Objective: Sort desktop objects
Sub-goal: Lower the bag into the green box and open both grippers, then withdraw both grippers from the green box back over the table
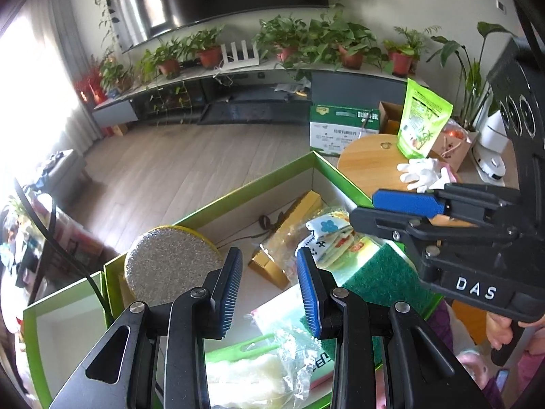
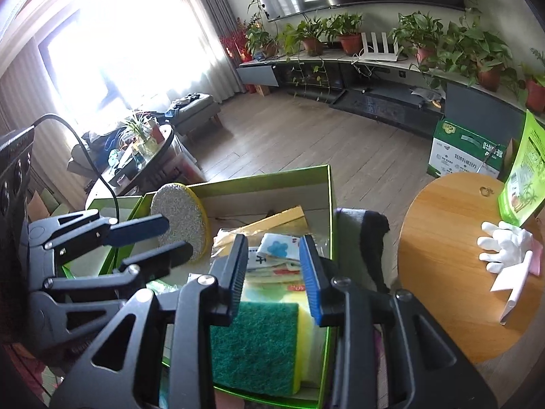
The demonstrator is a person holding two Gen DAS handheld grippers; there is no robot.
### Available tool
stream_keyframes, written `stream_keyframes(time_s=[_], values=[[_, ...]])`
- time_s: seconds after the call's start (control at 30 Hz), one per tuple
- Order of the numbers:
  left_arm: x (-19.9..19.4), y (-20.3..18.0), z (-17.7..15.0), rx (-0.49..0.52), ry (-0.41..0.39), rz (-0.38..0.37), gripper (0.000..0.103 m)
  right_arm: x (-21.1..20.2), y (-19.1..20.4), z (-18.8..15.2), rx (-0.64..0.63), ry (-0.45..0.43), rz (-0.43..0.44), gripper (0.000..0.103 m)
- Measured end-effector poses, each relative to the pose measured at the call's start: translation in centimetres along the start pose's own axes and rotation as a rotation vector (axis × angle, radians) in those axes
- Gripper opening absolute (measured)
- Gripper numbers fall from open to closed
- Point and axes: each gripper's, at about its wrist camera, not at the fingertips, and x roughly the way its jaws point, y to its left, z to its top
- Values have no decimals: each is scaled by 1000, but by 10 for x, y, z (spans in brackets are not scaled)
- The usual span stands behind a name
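A green box (image 1: 238, 191) (image 2: 272, 177) holds a round silver scouring pad (image 1: 170, 266) (image 2: 180, 221), gold packets (image 1: 303, 208) (image 2: 279, 220), a patterned cloth pack (image 1: 330, 235) (image 2: 276, 248), a green and yellow sponge (image 1: 385, 279) (image 2: 259, 341) and a clear bag (image 1: 265, 368). My left gripper (image 1: 269, 289) is open and empty above the box; it also shows at the left of the right wrist view (image 2: 173, 238). My right gripper (image 2: 274, 272) is open and empty over the sponge and cloth pack; it also shows at the right of the left wrist view (image 1: 405, 201).
A round wooden table (image 2: 449, 266) (image 1: 368, 160) stands to the right with a white glove (image 2: 504, 245) (image 1: 422, 170), a green pouch (image 1: 422, 119) (image 2: 524, 177) and a white strip (image 2: 514, 289). A second green box (image 1: 61, 327) lies at left. A green and white carton (image 1: 340, 126) stands on the floor.
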Motion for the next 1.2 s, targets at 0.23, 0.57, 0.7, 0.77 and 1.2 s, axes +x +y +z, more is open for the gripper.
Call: stream_keyframes(time_s=[0.23, 0.57, 0.7, 0.77, 1.2], values=[[-7, -1, -1, -2, -5, -14, 33, -6, 9, -1, -20, 7, 15, 32], [-26, -3, -2, -14, 4, -29, 33, -34, 30, -6, -71, -10, 26, 32], [-45, -2, -3, -27, -14, -32, 37, -49, 42, -8, -90, -21, 38, 35], [-57, -1, -5, -39, -28, -30, 41, -59, 49, -8, -99, -29, 41, 37], [-137, -2, -31, -60, -109, -54, 44, -126, 103, -36, -193, -74, 74, 39]])
